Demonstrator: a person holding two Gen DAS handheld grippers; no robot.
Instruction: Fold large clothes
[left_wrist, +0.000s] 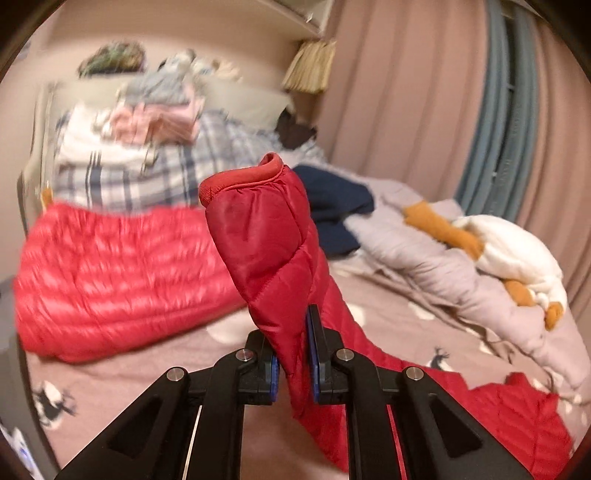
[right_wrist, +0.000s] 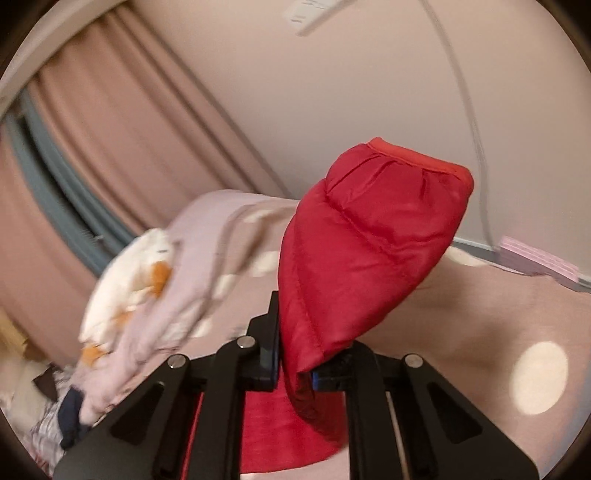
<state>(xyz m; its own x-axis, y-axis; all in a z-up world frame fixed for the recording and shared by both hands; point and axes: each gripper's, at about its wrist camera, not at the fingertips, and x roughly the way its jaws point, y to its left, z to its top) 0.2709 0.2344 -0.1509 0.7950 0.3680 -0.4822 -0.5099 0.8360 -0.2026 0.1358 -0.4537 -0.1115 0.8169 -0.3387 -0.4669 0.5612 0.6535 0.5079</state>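
A red quilted puffer jacket lies on the bed; its body spreads to the left in the left wrist view. My left gripper is shut on one red sleeve, whose cuff stands up above the fingers. My right gripper is shut on the other red sleeve, cuff up and tilted right, held above the bed. More red jacket fabric hangs below the right gripper.
The bed has a pinkish sheet with white and dark prints. A plaid cover with piled clothes, a navy garment, a lilac duvet and a white-and-orange plush lie behind. Pink curtains hang at the far side.
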